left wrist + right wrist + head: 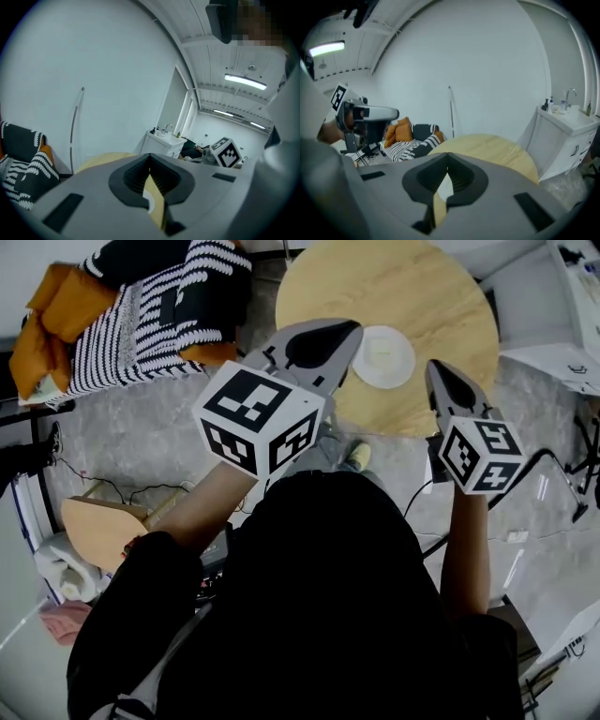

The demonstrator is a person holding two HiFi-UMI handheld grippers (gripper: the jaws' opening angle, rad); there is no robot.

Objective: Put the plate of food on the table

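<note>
The biggest thing in front of me is the round table [427,292], a pale wood top with a fine straight grain and a clean, thin edge. It stands on a grey mottled floor [141,446]. Off the table's left side lies a couch heaped with a black-and-white striped throw [150,320] that looks knitted, and soft orange cushions [56,310] beside it. In the right gripper view, a white cabinet with a basin and tap [568,123] stands just past the table's right edge.

My left gripper [349,334] hangs over the table's near-left edge. It is a smooth grey shell with a black ribbed lining, and its marker cube [258,418] sits behind it. In its own view the jaws meet at the tip with nothing between them. My right gripper [439,373] is over the near-right edge, of the same build and with its own cube [480,456]. Its jaws are also fully closed and hold nothing. Neither gripper touches the table or the plate.

The plate [383,356] sits flat on the table close to the near edge, between the two grippers in the head view. It is round and white with a smooth rim and a faintly cream centre. I cannot make out what food is on it.
</note>
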